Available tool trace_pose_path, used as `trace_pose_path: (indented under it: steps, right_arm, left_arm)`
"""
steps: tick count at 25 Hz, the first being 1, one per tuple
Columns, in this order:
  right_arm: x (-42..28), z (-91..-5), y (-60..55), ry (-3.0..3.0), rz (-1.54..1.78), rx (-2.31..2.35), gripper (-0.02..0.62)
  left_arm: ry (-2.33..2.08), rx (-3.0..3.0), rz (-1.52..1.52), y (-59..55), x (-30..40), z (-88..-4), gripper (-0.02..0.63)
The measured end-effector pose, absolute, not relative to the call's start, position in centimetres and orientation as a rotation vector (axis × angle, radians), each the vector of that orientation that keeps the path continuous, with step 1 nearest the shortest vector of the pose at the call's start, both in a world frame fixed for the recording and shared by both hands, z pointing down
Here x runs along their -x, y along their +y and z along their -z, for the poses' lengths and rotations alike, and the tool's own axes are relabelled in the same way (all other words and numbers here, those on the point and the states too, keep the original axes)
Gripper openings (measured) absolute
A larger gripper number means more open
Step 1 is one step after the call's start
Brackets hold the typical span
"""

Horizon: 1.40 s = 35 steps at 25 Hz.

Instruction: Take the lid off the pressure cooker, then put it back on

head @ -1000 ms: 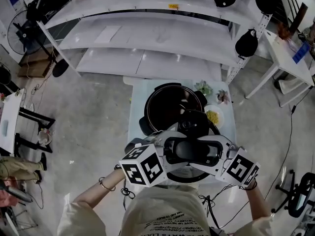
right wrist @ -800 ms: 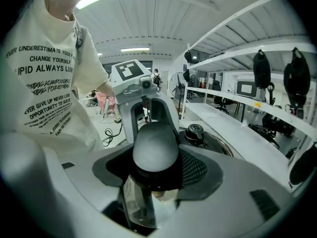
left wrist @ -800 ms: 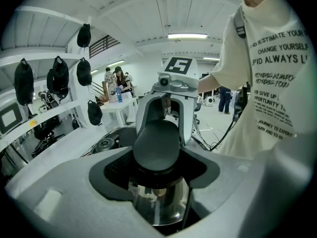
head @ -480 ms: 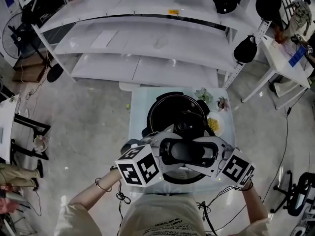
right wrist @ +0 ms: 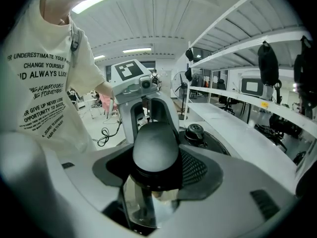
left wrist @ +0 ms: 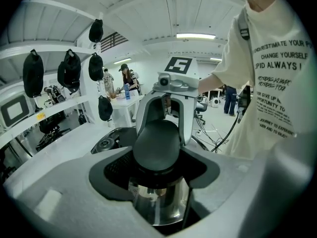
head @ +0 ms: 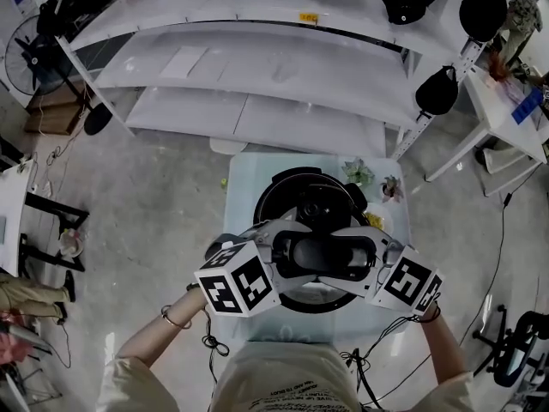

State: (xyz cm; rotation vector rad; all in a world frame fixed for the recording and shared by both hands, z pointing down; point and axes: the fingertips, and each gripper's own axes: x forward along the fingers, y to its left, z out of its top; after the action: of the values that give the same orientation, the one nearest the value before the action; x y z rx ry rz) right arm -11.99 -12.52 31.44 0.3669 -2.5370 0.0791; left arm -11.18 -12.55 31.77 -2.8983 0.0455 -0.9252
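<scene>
**Lid** (head: 316,300) of the pressure cooker: centre of the head view, dark and round. It has a black handle (head: 324,254) across its top and a round valve (head: 316,206) on the side toward the top of the frame. We find it over the pot (head: 276,181), shifted a little toward the bottom of the frame, so an arc of the pot's rim shows beyond it. We cannot tell whether it rests on the pot or hangs above it.

**Left tongs** (head: 287,256): clenched on the left end of the handle, marker cube at lower left.

**Right tongs** (head: 364,260): clenched on the right end of the handle, marker cube at lower right. In each gripper view we see the handle's rounded end filling the gap between the jaws. Bright metal shows under it, and the other tongs face from the far side.

**Surface** (head: 242,187): pale, carrying the pot. To the right of the pot it also carries small plants (head: 355,173) and a dish of yellow food (head: 375,222), mostly hidden.

**Upper frame:** white shelves (head: 257,67), with black hanging items (head: 438,90) at their right.
</scene>
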Motion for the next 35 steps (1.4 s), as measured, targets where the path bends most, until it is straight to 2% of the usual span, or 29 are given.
trace_pose_path:
  steps: [35]
  right_arm:
    - [12.5,-34.5,-19.9,-2.547,-0.145,-0.246,0.276]
  left_arm:
    - [0.131,2.952,1.049,-20.0,11.8,-34.9,0.288]
